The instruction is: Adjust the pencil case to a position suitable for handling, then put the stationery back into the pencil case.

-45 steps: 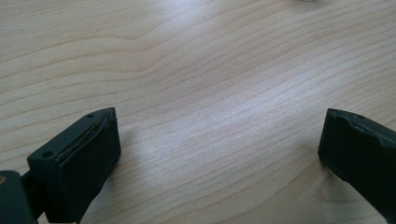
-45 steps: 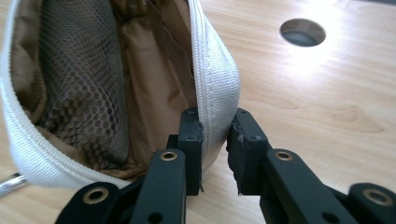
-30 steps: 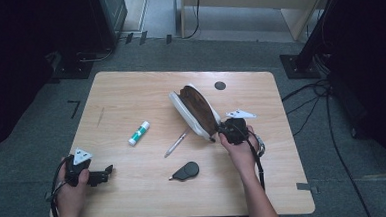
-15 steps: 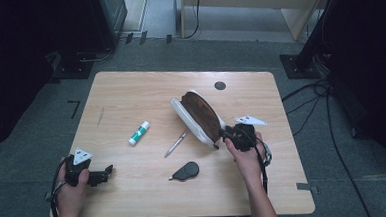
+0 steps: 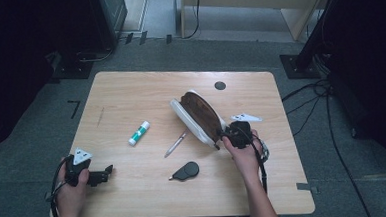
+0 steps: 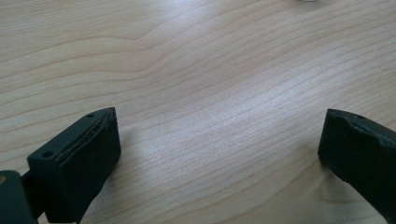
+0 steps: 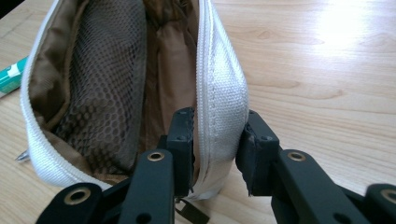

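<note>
Pouch (image 5: 200,117) lay open toward the worktop's (image 5: 130,92) right edge, its white rim clamped by the right tongs (image 7: 215,140); interior depths stayed shadowed. Left tongs (image 6: 219,154) gaped wide, empty, near the front-left corner.

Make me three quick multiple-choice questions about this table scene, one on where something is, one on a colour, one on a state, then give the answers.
1. Where does the white-and-green glue stick lie relative to the white fabric pouch with brown lining?
A. To the person's left of it
B. Inside it
C. To its right

2. What colour is the pouch's inner lining?
A. Blue
B. Brown
C. Red

3. What state is the right hand-held gripper in?
A. Wide open over bare wood
B. Shut on the silver pen
C. Shut on the pouch's zipped edge

Answers: 1 A, the high view shows the stick lying left of the pouch. 2 B, the right gripper view shows brown mesh and cloth inside. 3 C, its jaws pinch the white zipper rim.
</note>
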`<state>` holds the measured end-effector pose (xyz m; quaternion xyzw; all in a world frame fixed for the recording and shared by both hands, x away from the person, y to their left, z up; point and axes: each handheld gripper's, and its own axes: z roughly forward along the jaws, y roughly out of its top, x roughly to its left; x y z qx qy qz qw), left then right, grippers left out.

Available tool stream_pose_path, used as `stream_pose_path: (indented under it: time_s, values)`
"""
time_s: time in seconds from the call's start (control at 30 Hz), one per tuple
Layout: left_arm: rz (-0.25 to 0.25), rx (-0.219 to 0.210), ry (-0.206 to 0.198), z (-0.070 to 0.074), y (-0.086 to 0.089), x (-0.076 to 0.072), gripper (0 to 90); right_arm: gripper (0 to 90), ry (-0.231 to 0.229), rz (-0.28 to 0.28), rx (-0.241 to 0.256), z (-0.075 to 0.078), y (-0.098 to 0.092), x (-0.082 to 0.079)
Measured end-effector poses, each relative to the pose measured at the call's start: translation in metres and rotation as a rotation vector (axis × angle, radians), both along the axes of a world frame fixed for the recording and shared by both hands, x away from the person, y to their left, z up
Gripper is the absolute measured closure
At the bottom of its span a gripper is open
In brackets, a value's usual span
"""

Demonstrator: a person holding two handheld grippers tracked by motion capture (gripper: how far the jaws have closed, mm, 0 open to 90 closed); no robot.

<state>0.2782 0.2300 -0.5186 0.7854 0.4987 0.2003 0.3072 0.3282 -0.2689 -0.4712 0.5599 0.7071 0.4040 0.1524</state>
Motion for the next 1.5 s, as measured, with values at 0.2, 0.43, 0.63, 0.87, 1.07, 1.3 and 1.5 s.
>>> stream_pose_path:
  time_s: [0.2,0.43,0.63,0.87,1.07,1.3,1.5]
  values:
    - [0.0,0.001,0.0,0.0,0.0,0.0,0.0,68.5,0.002,0.01,0.02,-0.002,0.001,-0.004]
    - [0.0,-0.001,0.001,0.0,0.0,0.0,0.0,50.1,-0.041,-0.015,0.044,-0.004,-0.01,-0.012]
    - [0.001,-0.006,-0.001,0.0,0.0,0.0,0.0,40.2,-0.085,0.004,0.066,0.0,-0.018,-0.025]
    - [-0.002,-0.003,0.0,0.0,0.0,0.0,0.0,33.3,-0.141,0.014,0.054,0.004,-0.029,-0.055]
    - [-0.002,0.0,0.0,0.0,0.0,0.0,0.0,33.5,-0.148,0.048,0.076,-0.007,-0.039,-0.072]
    - [-0.002,0.001,0.001,0.0,0.0,0.0,0.0,36.2,-0.119,0.122,0.09,-0.02,-0.033,-0.081]
    - [-0.001,-0.002,0.001,0.0,0.0,0.0,0.0,38.6,-0.095,0.258,0.098,-0.031,-0.013,-0.086]
